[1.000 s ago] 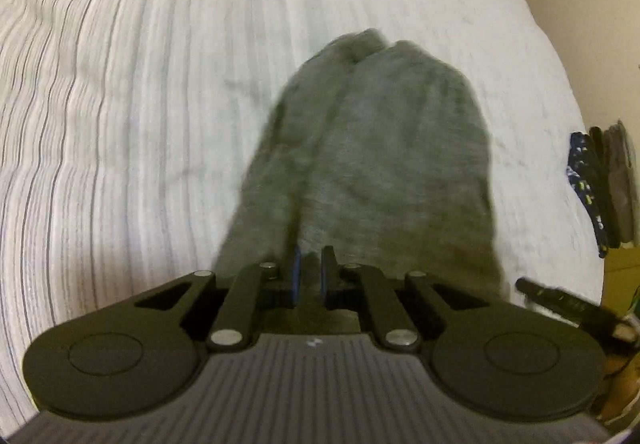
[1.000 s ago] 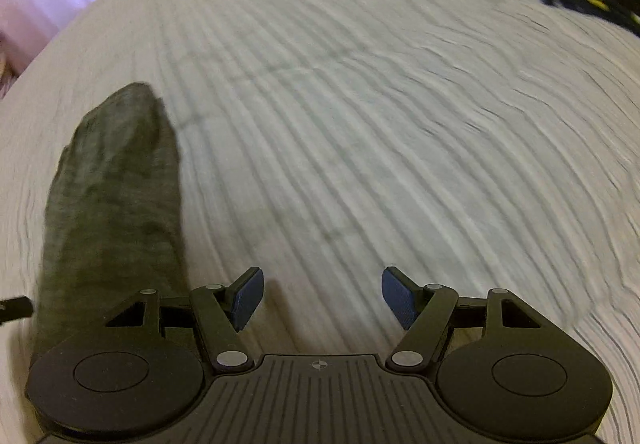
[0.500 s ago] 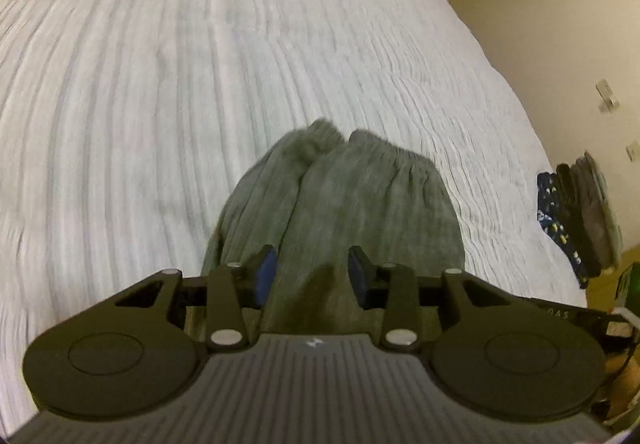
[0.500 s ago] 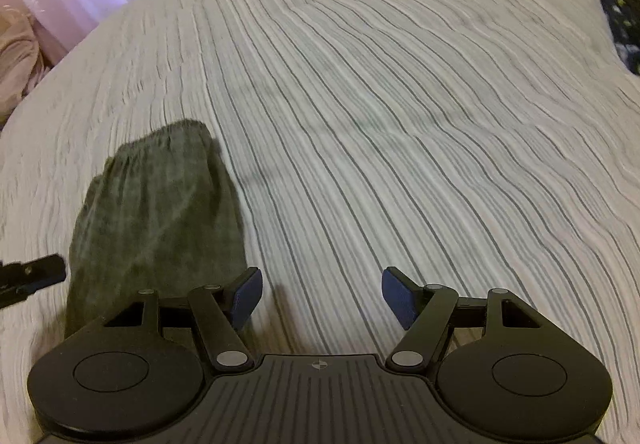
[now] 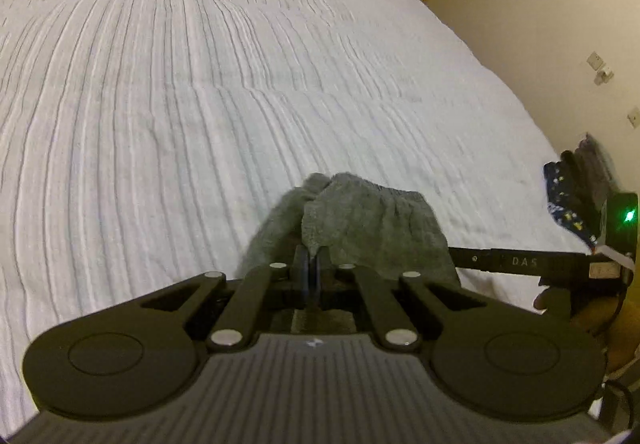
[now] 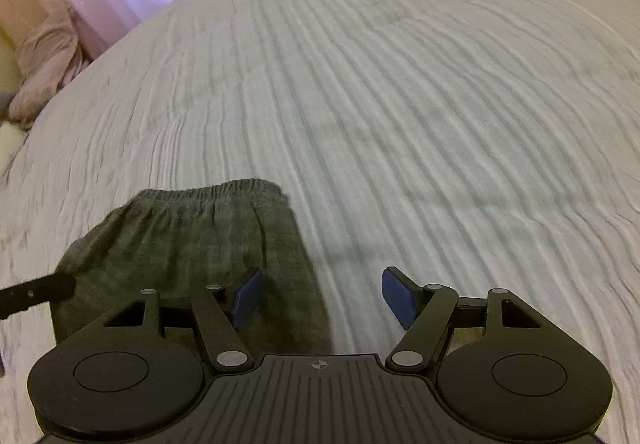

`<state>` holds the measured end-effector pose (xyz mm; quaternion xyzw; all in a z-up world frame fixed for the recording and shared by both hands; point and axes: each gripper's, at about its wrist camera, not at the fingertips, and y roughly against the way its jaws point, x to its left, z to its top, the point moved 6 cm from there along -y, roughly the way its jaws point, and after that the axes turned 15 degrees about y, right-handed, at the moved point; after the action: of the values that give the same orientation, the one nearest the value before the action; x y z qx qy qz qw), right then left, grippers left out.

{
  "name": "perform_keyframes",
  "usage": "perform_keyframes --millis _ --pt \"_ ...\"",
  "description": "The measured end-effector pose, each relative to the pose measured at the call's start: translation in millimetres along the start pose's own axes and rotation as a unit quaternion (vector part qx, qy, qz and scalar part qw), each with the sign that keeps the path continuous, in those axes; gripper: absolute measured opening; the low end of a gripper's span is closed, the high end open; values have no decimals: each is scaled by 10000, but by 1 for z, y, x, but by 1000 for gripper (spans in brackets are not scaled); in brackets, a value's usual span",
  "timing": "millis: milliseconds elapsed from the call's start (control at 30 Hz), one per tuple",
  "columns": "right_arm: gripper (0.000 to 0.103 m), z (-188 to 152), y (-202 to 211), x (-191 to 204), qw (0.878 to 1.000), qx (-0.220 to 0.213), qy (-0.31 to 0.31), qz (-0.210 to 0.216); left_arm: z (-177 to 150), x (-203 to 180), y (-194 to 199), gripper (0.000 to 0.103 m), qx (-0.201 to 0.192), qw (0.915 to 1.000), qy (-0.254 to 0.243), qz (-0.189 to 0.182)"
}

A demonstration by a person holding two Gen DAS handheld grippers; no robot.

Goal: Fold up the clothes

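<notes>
The bed (image 5: 200, 104) with its ribbed white cover fills nearly everything I see, and the grey shorts (image 5: 360, 228) lie on it near my edge, waistband away from me in the right wrist view, already folded narrow. A small stack of dark clothes (image 5: 576, 188) sits well apart at the bed's far right edge. My left fingers (image 5: 311, 272) are together and have just been closing; a peak of the grey cloth rises right at their tips, so I judge they are clamped on a pinch of the shorts. My right fingers (image 6: 322, 296) stand apart over the right edge of the shorts, holding nothing. To do this fold well, I judge that I should bring the right fingers down on the near hem level with the left pinch, grip both layers, then lift evenly and carry the hem toward the waistband so the edges meet square and no crease gets trapped. A second ago the left fingers were nearly together, half a second ago they were wide above the cloth, and the shorts now sit lower and smaller in the left view, while the right fingers have slid over from bare cover onto the shorts.
</notes>
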<state>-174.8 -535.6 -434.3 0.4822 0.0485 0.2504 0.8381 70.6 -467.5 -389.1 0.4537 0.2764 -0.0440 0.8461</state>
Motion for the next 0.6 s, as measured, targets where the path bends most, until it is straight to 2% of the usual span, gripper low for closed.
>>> perform_keyframes --millis 233,333,367,433,500,600 --pt "70 9 -22 18 9986 -86 508 -137 -2 17 -1 1 -117 9996 -157 199" --pt "70 10 -38 19 9980 17 587 -232 -8 30 -24 1 127 9993 -101 345" --pt "70 9 -39 18 9981 36 560 -241 -11 37 -30 3 267 9990 76 355" --pt "70 8 -30 15 9987 -42 443 -242 -14 44 -25 7 259 9981 519 198" --pt "70 -1 -11 9 9990 -153 323 -283 -22 52 -5 18 203 9953 940 125" --pt "70 -28 26 -1 9992 -149 207 -322 -44 63 29 21 312 9878 1518 145"
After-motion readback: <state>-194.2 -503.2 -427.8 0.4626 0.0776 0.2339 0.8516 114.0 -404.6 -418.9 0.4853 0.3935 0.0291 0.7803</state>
